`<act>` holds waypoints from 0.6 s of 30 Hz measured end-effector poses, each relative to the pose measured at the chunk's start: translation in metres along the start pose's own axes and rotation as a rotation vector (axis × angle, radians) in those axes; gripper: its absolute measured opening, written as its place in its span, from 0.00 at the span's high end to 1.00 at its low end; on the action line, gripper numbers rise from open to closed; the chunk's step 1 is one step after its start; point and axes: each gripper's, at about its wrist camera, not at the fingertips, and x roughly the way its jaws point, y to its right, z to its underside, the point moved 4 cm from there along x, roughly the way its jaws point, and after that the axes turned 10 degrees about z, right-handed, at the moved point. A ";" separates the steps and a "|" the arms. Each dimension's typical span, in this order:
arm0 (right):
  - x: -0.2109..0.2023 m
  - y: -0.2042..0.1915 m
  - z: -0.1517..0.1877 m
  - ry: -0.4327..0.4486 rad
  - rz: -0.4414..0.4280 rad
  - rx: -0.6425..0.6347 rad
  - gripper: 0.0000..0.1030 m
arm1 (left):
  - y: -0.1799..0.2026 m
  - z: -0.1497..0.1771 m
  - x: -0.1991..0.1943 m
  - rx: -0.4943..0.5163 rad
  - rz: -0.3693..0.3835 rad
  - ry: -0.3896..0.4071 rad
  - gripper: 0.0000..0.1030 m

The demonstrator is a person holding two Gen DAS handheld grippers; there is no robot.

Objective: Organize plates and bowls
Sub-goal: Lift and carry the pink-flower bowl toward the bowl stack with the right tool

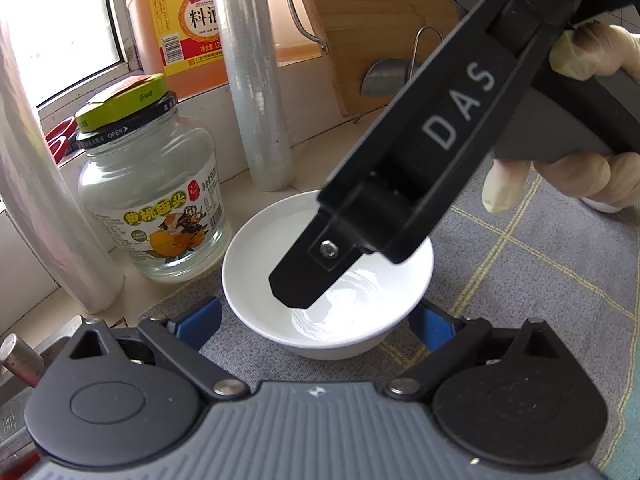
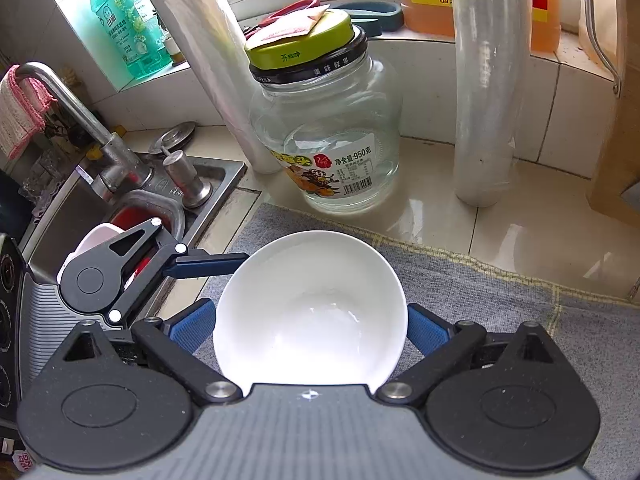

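Note:
A white bowl (image 1: 256, 240) (image 2: 308, 312) sits upright on a grey checked mat (image 1: 520, 280). My left gripper (image 1: 316, 316) is low on the mat with the bowl between its wide-set blue pads; I cannot tell whether they touch it. In the right wrist view one left-gripper finger (image 2: 208, 266) reaches the bowl's far-left rim. My right gripper (image 2: 310, 328) is open and comes in crosswise from above, the bowl filling the space between its pads. In the left wrist view its near black finger (image 1: 300, 276) hangs over the bowl's inside, and a gloved hand (image 1: 580, 176) holds the handle.
A lidded glass jar (image 1: 152, 200) (image 2: 324, 140) stands just behind the bowl, flanked by two cling-film rolls (image 1: 256, 80) (image 2: 484, 100). An orange bottle (image 1: 180, 20) and a wooden board (image 1: 360, 40) line the back. A sink (image 2: 216, 176) with tap (image 2: 80, 112) lies left.

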 end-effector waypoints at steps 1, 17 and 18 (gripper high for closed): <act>0.000 0.000 0.000 -0.001 0.008 -0.003 0.04 | 0.000 0.000 0.000 -0.001 0.001 0.001 0.04; 0.002 0.002 -0.001 -0.007 0.020 -0.008 0.09 | -0.001 -0.001 -0.001 0.012 0.032 0.006 0.09; 0.003 0.002 -0.002 -0.007 0.019 -0.009 0.09 | -0.001 -0.001 -0.001 0.010 0.034 0.008 0.10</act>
